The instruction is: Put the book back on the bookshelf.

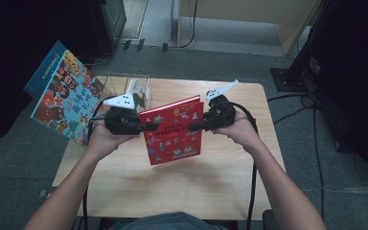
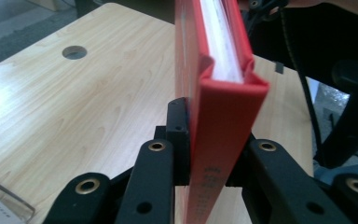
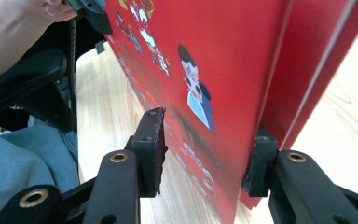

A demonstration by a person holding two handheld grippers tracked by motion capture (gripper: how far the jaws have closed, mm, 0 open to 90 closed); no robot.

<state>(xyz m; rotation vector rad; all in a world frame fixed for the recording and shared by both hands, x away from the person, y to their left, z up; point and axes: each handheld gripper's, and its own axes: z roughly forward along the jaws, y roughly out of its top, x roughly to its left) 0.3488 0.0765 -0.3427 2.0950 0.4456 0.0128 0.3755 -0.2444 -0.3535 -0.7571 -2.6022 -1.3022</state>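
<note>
Left gripper (image 1: 149, 127) jaws clamp the red book (image 1: 172, 130) (spine side); right gripper (image 1: 191, 127) jaws stand loose around it.

Both forearms reach in from below, hands raised over the table. Left black two-jaw gripper (image 1: 146, 127) points right, jaws clamped on a red hardcover book (image 1: 173, 129). Right black two-jaw gripper (image 1: 193, 126) points left, jaws parted around the book's opposite edge, one pad clear.

In my left gripper view the red book (image 2: 223, 116) runs off the frame at twelve and six o'clock, its cover print too blurred to read.
</note>
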